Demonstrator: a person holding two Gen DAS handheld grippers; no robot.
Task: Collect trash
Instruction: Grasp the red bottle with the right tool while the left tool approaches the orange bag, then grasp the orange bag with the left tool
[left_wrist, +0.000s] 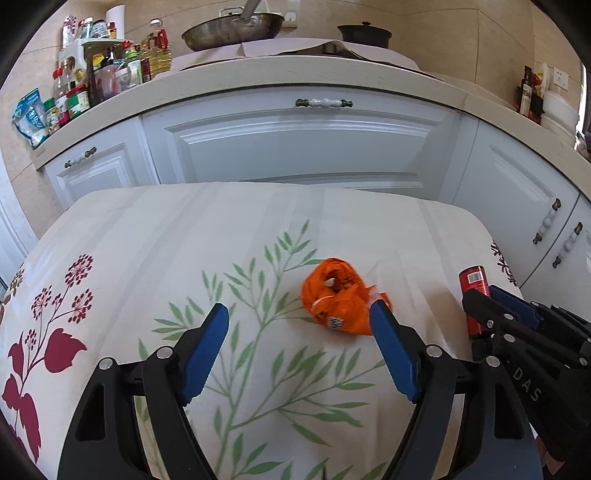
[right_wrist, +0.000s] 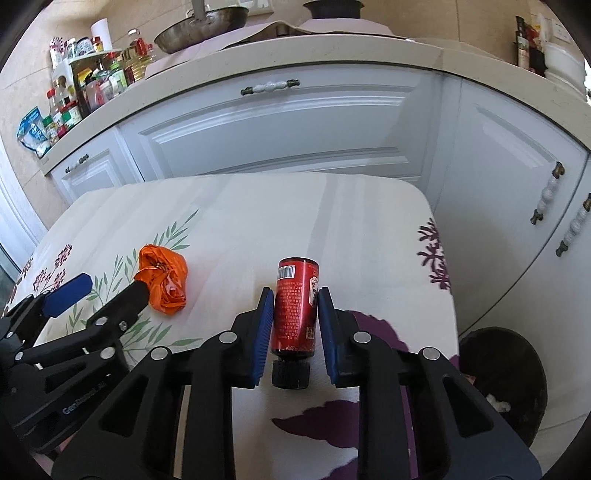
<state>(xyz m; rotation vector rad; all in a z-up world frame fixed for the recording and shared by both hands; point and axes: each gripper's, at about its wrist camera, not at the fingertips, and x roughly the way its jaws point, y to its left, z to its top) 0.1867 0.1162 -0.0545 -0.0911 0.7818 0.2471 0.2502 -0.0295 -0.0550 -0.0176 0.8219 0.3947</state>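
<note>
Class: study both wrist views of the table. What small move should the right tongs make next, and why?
Probably lift the red bottle straight up off the tablecloth. The right tongs have both blue pads against its sides, so the grip looks set. The orange wrapper lies unheld by the open left tongs.
</note>
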